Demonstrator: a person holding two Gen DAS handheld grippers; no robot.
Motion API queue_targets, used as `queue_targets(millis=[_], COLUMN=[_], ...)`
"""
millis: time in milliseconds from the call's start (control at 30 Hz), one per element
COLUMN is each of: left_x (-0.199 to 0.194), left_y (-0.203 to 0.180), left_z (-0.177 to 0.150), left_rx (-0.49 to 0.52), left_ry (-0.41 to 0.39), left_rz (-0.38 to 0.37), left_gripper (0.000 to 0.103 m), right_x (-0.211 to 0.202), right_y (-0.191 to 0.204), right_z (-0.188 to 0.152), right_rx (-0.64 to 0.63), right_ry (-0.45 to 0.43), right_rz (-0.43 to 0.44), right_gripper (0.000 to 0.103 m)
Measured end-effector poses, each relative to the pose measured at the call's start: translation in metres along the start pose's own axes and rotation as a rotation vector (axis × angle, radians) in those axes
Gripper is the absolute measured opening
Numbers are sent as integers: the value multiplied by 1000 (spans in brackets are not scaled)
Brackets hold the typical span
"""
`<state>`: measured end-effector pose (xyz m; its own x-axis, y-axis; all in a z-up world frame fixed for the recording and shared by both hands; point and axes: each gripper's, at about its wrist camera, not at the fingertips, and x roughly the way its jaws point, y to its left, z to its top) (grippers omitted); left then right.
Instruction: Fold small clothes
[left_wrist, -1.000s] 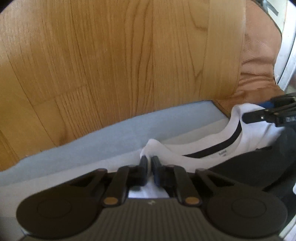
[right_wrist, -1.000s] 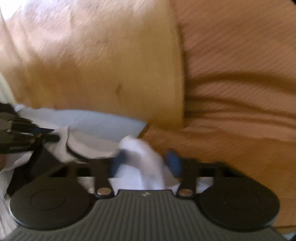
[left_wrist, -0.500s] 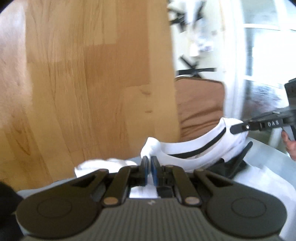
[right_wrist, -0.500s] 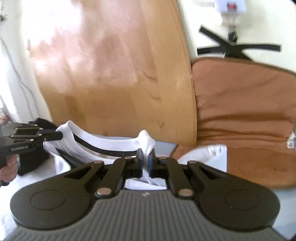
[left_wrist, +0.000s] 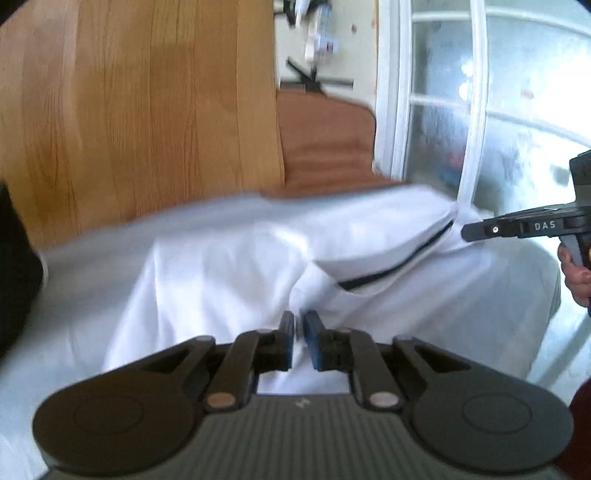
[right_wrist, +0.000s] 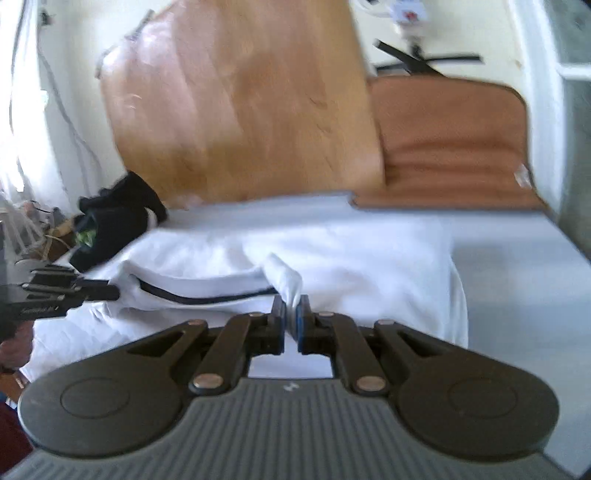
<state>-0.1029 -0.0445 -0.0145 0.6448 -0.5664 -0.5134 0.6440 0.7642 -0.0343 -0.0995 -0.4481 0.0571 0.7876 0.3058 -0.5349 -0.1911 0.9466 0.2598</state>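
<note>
The left gripper (left_wrist: 299, 332) is pinched on a shoulder corner of the white T-shirt (left_wrist: 229, 266); its jaws have just been opening slightly, cloth between them. The right gripper (right_wrist: 290, 319) is likewise clamped on the opposite shoulder corner. Step judged: spreading the shirt flat, held by both shoulders, before the first fold. Next move calls for lowering both corners evenly — collar taut, no bunching. Beyond the fingers the shirt is draped over the pale grey mat (right_wrist: 517, 266); farther off, the wooden tabletop (left_wrist: 147, 110).
</note>
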Motion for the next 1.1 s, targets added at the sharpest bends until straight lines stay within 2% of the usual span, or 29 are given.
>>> queue_targets(millis=[67,133,200,233,267,333,367,433,533,600,633,667,700,733,833,867,933,1000,1033,1067,1100], left_x=[0,-8,-33,-45,-58,-71,-71,-57,-8,27,39,51,59,63,50,46,46,58,65,68,70], left_y=[3,12,28,37,48,75,87,107,131,139,139,139,138,139,144,144,145,144,146,146,146], left_z=[-10,-10,-6,-2,4,19,27,44,58,61,61,62,61,61,50,49,36,31,29,29,31], left_rx=[-30,-62,-95,-116,-145,-213,-246,-290,-366,-414,-419,-422,-433,-459,-552,-574,-604,-592,-577,-574,-577], left_ry=[34,42,-27,-67,-110,-166,-168,-137,-42,38,62,81,93,93,16,-13,-39,-22,-11,-9,-8], left_rz=[-13,-33,-58,-51,-34,12,34,54,18,-20,-16,-6,4,25,59,75,106,149,169,174,182], left_gripper=[13,31,39,50,55,58,58,58,57,54,49,38,19,15,12,11,11,11,11,14,20], right_x=[10,5,-12,-21,-29,-39,-38,-26,6,35,43,54,59,62,36,27,29,46,47,47,46], right_y=[-5,-6,-11,-15,-21,-36,-43,-54,-69,-77,-78,-81,-83,-85,-86,-89,-98,-97,-95,-93,-92], right_z=[-9,-12,-4,1,10,26,34,50,61,67,65,64,64,63,54,46,31,14,12,14,18], right_rx=[40,58,79,96,119,171,195,214,230,250,251,258,270,288,307,336,402,397,388,384,393], right_ry=[66,84,32,-7,-50,-125,-149,-163,-131,-63,-38,-13,1,9,-108,-123,-92,-21,-44,-40,-37], right_rz=[-22,-4,49,62,60,17,-24,-112,-125,-119,-131,-132,-113,-92,-134,-138,-135,-166,-172,-180,-182], right_gripper=[18,26,37,39,46,54,59,66,71,71,71,64,24,8,9,9,9,10,10,12,22])
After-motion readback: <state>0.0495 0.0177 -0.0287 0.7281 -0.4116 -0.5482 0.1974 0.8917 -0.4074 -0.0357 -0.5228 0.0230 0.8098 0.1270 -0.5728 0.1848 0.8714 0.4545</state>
